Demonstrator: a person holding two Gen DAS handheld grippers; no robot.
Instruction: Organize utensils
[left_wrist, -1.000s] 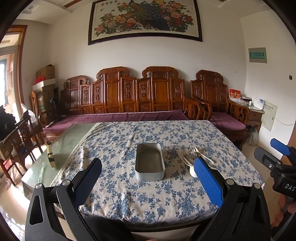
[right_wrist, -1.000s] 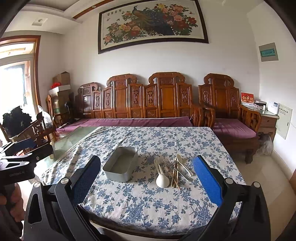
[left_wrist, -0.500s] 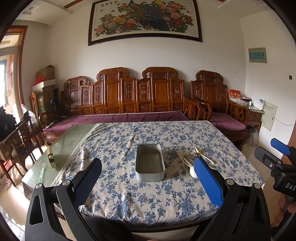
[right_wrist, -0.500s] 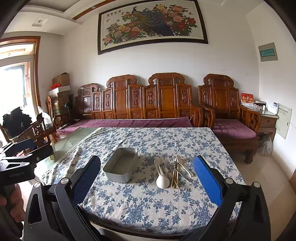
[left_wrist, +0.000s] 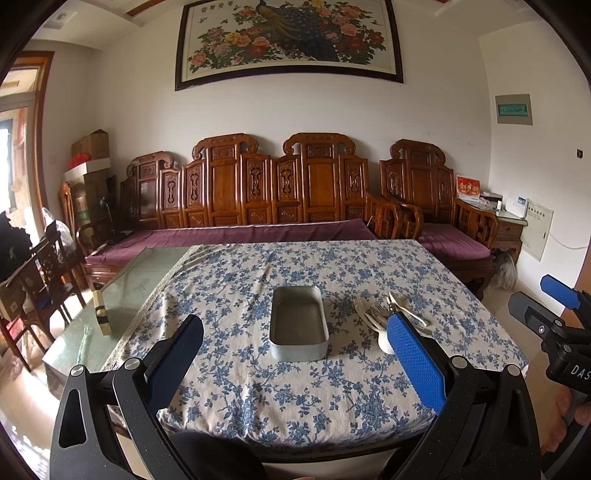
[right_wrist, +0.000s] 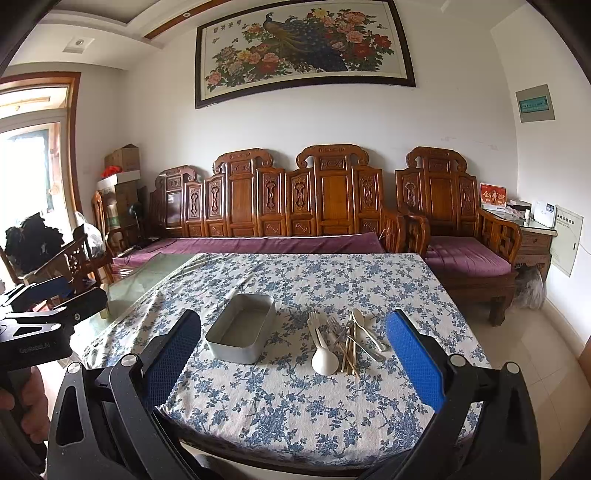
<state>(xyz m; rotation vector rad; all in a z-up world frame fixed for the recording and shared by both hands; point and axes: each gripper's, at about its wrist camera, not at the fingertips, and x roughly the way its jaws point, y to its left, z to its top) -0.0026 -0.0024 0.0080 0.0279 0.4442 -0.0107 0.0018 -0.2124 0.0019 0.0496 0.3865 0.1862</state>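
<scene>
An empty grey metal tin (left_wrist: 298, 323) (right_wrist: 242, 332) sits on the blue-flowered tablecloth (left_wrist: 258, 387) (right_wrist: 295, 406). To its right lies a pile of utensils (right_wrist: 341, 341) (left_wrist: 384, 314): a white spoon (right_wrist: 324, 360), white and metal forks, chopsticks. My left gripper (left_wrist: 295, 354) is open and empty, held before the table's near edge, in front of the tin. My right gripper (right_wrist: 293, 350) is open and empty, held before the near edge, facing the tin and the pile. Each gripper shows at the edge of the other's view (left_wrist: 554, 321) (right_wrist: 48, 306).
The cloth leaves the table's glass top (left_wrist: 129, 280) bare at the left, where a small wooden block (left_wrist: 100, 314) stands. A carved wooden bench (left_wrist: 258, 206) with purple cushions runs behind the table. Wooden chairs (left_wrist: 40, 273) stand at the left.
Almost nothing has changed. Both grippers stay open and hover at the table's near edge with only a slight drift of view.
</scene>
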